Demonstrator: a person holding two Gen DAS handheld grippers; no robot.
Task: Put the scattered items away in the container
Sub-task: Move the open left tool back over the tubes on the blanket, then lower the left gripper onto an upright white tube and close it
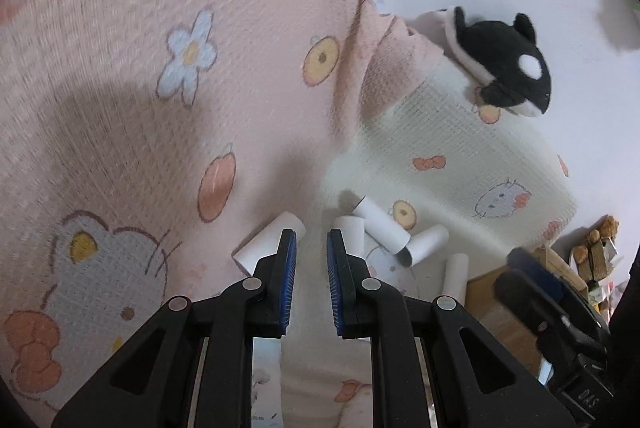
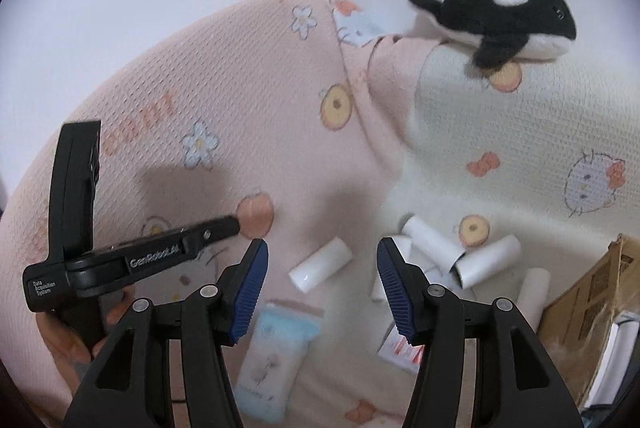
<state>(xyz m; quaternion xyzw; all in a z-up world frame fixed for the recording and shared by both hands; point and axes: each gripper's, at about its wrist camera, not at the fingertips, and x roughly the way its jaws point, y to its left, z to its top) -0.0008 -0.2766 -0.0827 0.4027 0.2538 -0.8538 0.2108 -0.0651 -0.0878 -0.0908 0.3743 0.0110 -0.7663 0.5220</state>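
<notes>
Several white paper rolls lie on the cartoon-print blanket; one roll [image 1: 268, 244] [image 2: 320, 264] lies apart to the left of a cluster [image 1: 400, 228] [image 2: 460, 252]. My left gripper [image 1: 312, 252] hovers over them, its jaws a little apart with nothing between the blue pads. My right gripper [image 2: 322, 260] is open wider and empty, with the lone roll just beyond its fingertips. A tissue pack [image 2: 276, 348] and a red-and-white packet [image 2: 400, 348] lie under it. The cardboard box [image 2: 592, 292] [image 1: 496, 304] stands at the right. An orca plush [image 1: 508, 59] [image 2: 500, 15] rests at the blanket's far edge.
The pink blanket [image 1: 140, 87] rises in a fold on the left; the cream part [image 2: 520, 147] lies to the right. A hand [image 2: 60, 340] holds the left gripper [image 2: 224, 226] at the left. The right gripper [image 1: 516, 268] shows blurred by the box. Small clutter [image 1: 596, 252] sits behind it.
</notes>
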